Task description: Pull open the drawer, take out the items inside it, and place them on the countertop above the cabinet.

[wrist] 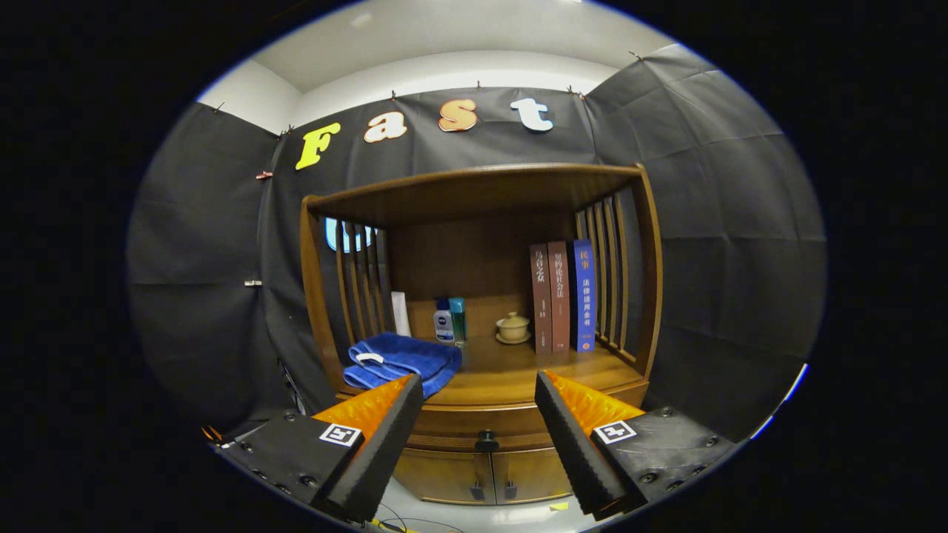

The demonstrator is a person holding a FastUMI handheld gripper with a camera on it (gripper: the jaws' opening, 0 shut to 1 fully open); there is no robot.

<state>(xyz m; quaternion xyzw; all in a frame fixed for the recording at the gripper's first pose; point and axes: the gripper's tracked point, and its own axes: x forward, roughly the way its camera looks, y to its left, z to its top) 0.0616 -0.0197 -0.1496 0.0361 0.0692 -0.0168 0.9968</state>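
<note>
Item 1, gripper [479, 385]: I see its 2 fingers spread wide apart, holding nothing, with open air between them.

Item 2, drawer [485, 423]: part of a wooden cabinet [474, 474], shut flush, directly ahead in the gap between the fingers. Its dark round knob [486, 441] sits at 6 o'clock from the gap's centre, untouched and well apart from both fingers. I cannot tell what is inside.

Item 3, 2 lower cabinet doors [481, 477]: closed, below the drawer, each with a small dark pull.

Item 4, countertop [511, 374]: wooden surface above the drawer, under an open hutch with slatted sides.

Item 5, folded blue towel [404, 359]: on the countertop at 9 o'clock, just beyond my left finger's tip.

Item 6, 2 small bottles [449, 320]: upright at the back, near 11 o'clock of the towel.

Item 7, lidded ceramic cup [512, 327]: on a saucer, centre back.

Item 8, 3 upright books [563, 296]: 2 brown, 1 blue, at 3 o'clock of the cup, against the right slats.
</note>
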